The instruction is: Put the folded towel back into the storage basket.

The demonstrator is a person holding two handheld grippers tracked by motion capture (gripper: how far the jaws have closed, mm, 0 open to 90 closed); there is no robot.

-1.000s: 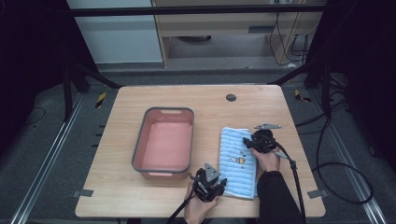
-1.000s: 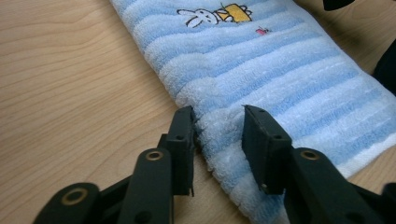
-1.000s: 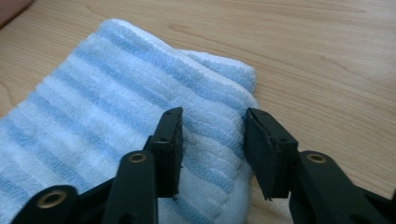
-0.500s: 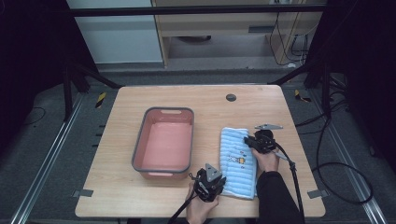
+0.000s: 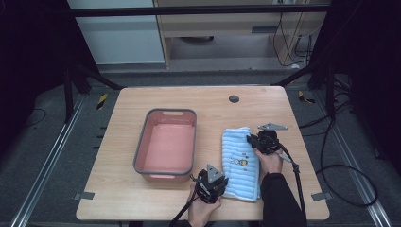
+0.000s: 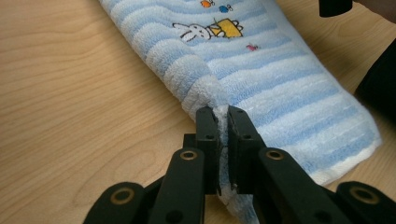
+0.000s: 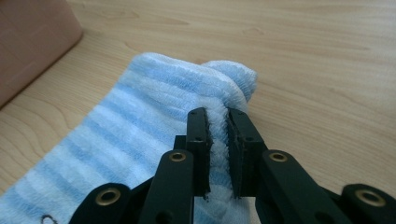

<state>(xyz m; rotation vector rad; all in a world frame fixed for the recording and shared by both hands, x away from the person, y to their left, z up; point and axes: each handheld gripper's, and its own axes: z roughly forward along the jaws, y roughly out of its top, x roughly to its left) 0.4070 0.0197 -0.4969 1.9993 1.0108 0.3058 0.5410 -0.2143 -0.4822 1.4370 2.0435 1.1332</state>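
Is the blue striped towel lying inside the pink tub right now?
No, the blue striped towel lies flat on the wooden table, to the right of the pink tub and outside it.

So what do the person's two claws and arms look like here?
Both claws are black, each with two flat jaws on linked arms with brass-coloured pivot rings. The left claw and right claw each carry a grey three-cornered plate and trail a black cable. The right arm wears a dark sleeve.

One camera sits high up and looks down on the whole surface (image 5: 142,198). Two more ride on the tools, very close to the striped towel (image 6: 261,70), which all three see.
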